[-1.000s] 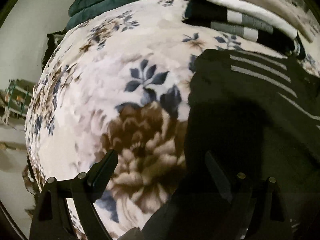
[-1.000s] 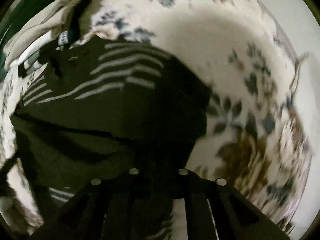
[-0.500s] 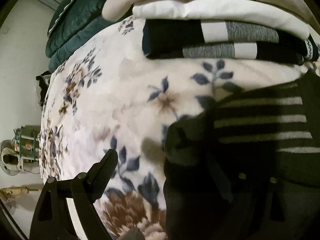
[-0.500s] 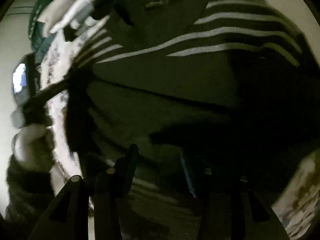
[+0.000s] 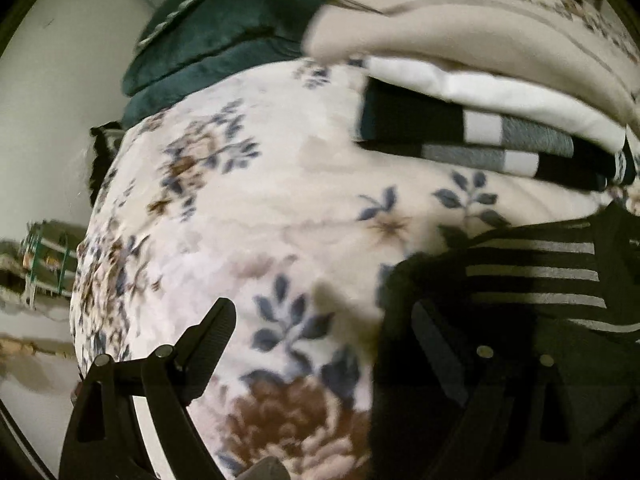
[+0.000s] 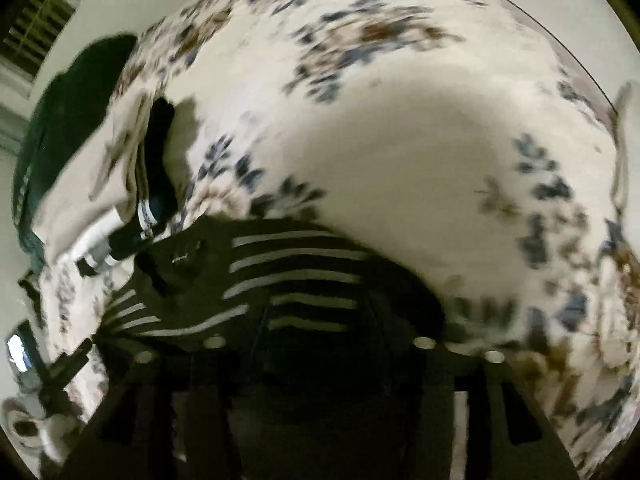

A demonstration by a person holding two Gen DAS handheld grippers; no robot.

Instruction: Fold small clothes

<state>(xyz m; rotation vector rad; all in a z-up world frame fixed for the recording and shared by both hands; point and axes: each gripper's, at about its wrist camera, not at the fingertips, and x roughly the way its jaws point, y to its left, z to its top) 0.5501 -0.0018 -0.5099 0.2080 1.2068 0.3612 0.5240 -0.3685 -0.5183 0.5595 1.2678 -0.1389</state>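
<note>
We are looking at a bed covered by a cream floral blanket. A dark striped garment is lying on it, a stack of folded clothes just beyond, and green pillows toward the far edge.

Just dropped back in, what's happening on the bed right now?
A person holding a tool in each hand is folding a dark striped garment on the floral blanket. The right tool has just been opening over the garment, and nothing looks pinched in it. The left tool stands wide open at the garment's edge, gripping nothing. A stack of folded clothes sits just beyond.
</note>
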